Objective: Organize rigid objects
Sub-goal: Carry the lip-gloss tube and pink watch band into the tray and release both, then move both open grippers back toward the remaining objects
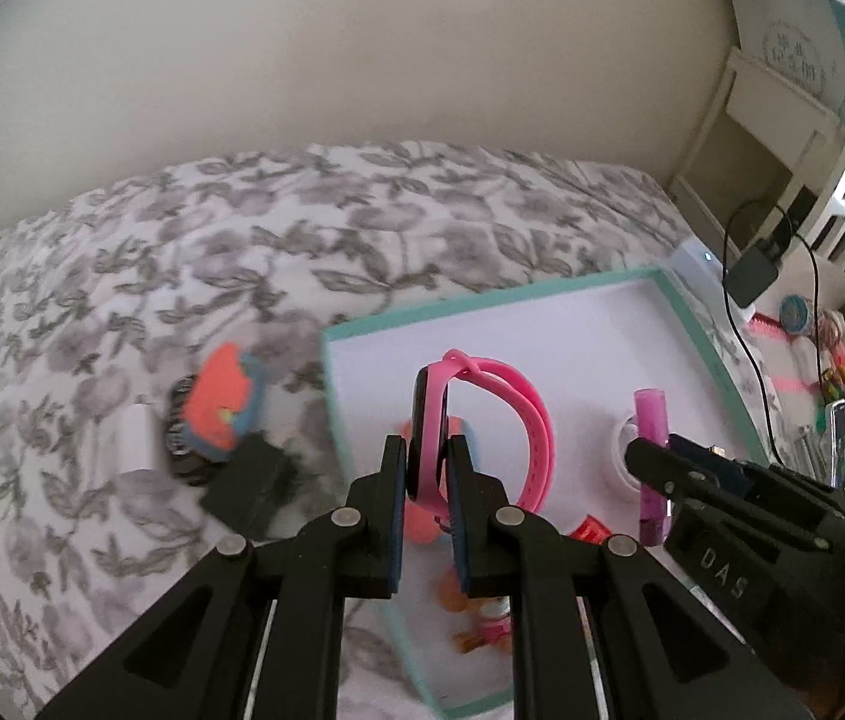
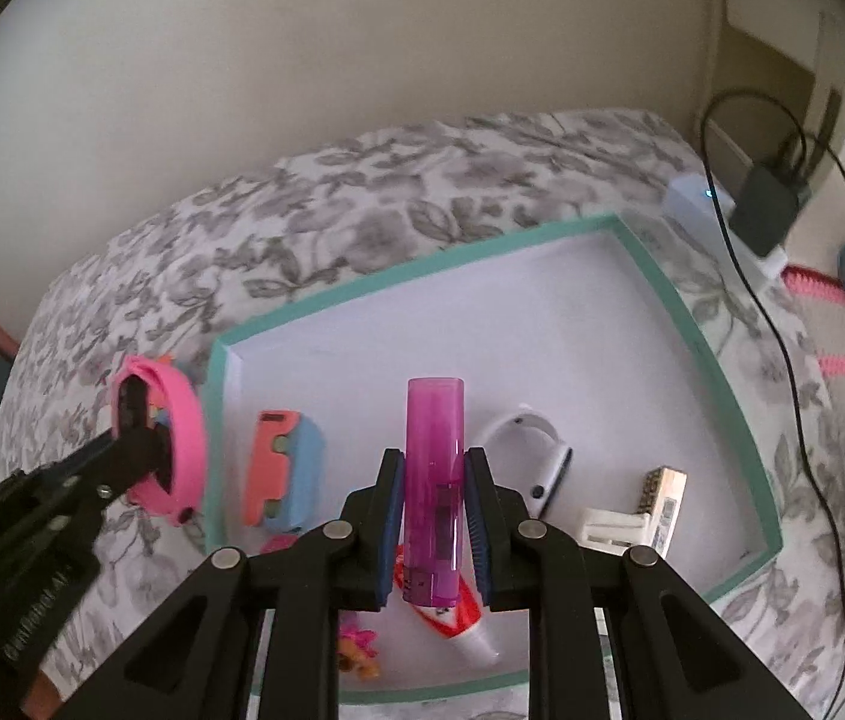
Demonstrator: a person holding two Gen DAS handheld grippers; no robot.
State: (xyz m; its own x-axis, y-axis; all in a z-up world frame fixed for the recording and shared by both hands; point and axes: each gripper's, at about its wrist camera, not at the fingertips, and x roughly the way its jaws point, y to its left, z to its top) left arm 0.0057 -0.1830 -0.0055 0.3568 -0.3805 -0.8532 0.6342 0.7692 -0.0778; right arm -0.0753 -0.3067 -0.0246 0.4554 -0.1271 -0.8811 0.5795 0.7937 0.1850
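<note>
The teal-rimmed tray (image 2: 716,360) on the bed holds an orange-and-blue toy (image 2: 284,471), a white band (image 2: 533,456) and a small box (image 2: 665,501); above it, the left gripper (image 1: 427,468) pinches a pink watch (image 1: 482,420); the right gripper (image 2: 433,480) pinches a purple lighter (image 2: 434,468).

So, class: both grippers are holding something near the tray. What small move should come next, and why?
Probably lower the right gripper and set the purple lighter down on a bare patch of the tray. It already hangs over the tray, while the left gripper with the pink watch sits nearer the tray's edge.
</note>
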